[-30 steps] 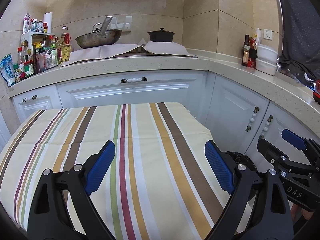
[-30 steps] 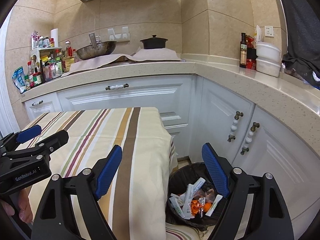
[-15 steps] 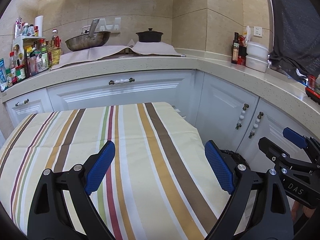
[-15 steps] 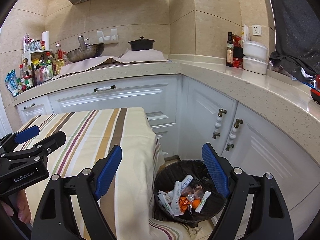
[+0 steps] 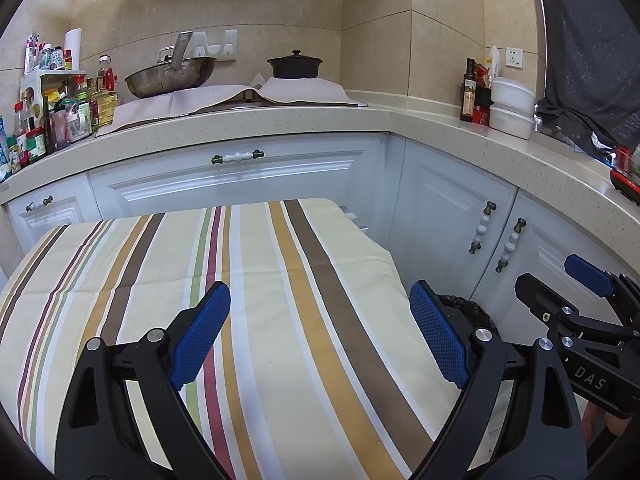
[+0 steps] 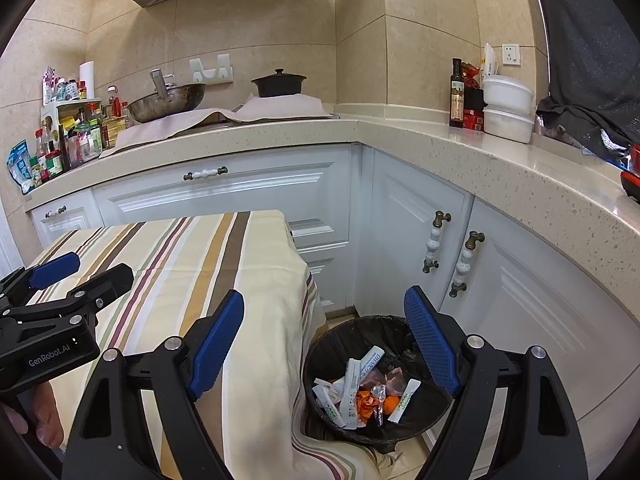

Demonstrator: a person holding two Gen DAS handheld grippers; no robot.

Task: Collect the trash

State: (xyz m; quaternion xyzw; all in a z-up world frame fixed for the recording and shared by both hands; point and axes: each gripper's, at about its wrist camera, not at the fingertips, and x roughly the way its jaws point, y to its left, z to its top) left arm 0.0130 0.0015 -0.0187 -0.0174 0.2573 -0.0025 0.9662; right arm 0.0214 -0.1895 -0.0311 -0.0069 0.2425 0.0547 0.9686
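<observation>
A black-lined trash bin [image 6: 416,338] stands on the floor right of the table, holding white sachets and orange scraps [image 6: 368,396]. Its rim shows in the left wrist view [image 5: 468,308]. My right gripper [image 6: 325,342] is open and empty, above the table's right edge and the bin. My left gripper [image 5: 320,336] is open and empty over the striped tablecloth [image 5: 248,280]. Each gripper shows in the other's view: the right one [image 5: 576,292] at the right, the left one [image 6: 64,276] at the left. No trash shows on the cloth.
White cabinets [image 6: 404,216] run behind and right of the table under a beige counter [image 6: 500,160]. On it stand a wok [image 6: 168,100], a black pot [image 6: 279,82], bottles [image 6: 72,136] and white containers [image 6: 508,108].
Both views shifted: the scene slid left half a second ago, then back right. The bin shows more fully in the right wrist view. Both grippers stayed open.
</observation>
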